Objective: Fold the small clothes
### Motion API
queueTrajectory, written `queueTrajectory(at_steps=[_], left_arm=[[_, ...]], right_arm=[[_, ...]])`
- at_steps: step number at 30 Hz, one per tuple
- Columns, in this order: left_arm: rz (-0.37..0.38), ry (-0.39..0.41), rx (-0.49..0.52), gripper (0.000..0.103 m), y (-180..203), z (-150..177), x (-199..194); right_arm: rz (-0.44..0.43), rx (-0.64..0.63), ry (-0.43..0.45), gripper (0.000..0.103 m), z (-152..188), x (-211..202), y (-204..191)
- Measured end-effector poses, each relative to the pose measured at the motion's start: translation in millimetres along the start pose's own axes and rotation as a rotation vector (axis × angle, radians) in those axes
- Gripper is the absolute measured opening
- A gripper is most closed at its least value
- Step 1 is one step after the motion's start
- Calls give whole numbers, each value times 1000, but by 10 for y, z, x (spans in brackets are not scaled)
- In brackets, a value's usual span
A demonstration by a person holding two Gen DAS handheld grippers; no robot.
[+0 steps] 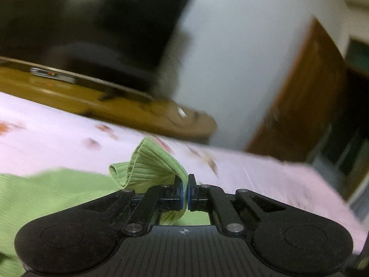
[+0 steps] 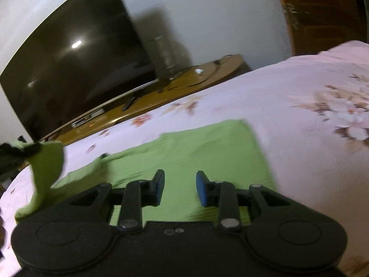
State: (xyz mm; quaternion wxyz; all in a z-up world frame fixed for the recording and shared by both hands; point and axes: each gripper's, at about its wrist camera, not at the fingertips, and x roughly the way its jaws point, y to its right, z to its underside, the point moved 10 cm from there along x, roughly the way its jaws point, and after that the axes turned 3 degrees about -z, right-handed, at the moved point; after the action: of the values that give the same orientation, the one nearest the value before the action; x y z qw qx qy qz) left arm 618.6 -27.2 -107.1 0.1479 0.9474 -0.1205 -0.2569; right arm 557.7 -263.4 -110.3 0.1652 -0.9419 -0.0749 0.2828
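Left gripper [image 1: 186,190] is clamped tight on a bunched edge of the green garment [image 2: 207,147], lifting it off the floral sheet [image 2: 299,87]. Right gripper [image 2: 180,188] hangs with jaws spread wide, gripping nothing, the garment flat beneath.

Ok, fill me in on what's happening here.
A person is folding a small green garment on a pink floral bedsheet. The left claw is shut on a bunched corner of it, lifted off the bed. The right claw hovers open above the flat part, gripping nothing.
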Motion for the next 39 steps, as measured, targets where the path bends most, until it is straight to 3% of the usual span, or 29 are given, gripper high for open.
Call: queueTrajectory(at_steps=[7, 10, 11, 12, 14, 17, 21, 24, 27, 33, 37, 39], left_arm=[[29, -168, 171, 3, 1062, 745, 631], [18, -213, 216, 6, 1137, 935, 627], [23, -205, 226, 24, 1147, 948, 570], [37, -195, 218, 50, 1118, 941, 458], [37, -123, 168, 70, 958, 802, 169], [13, -62, 132, 70, 617, 661, -253], [-171, -15, 126, 70, -229, 644, -878], [-322, -27, 62, 70, -957, 721, -1228], [-364, -31, 13, 70, -1394, 769, -1371], [-373, -63, 12, 70, -1714, 758, -1203], [-391, -44, 8, 70, -1776, 723, -1170], [-392, -65, 25, 70, -1808, 770, -1198]], right_arm=[[32, 70, -17, 33, -73, -195, 797], [15, 105, -28, 44, -67, -230, 977], [0, 115, -30, 48, -70, -221, 989], [-19, 120, -33, 49, -55, -225, 961], [-64, 122, -45, 49, -40, -198, 868], [-141, 113, -62, 49, -39, -97, 617], [-201, 58, -116, 47, 89, 171, 155], [-109, 36, -129, 47, 118, 338, 103], [-102, 98, -151, 47, 157, 369, 150], [-88, 164, -147, 48, 230, 454, 182], [-89, 160, -139, 34, 195, 601, 136], [-82, 131, -144, 14, 168, 632, 106]])
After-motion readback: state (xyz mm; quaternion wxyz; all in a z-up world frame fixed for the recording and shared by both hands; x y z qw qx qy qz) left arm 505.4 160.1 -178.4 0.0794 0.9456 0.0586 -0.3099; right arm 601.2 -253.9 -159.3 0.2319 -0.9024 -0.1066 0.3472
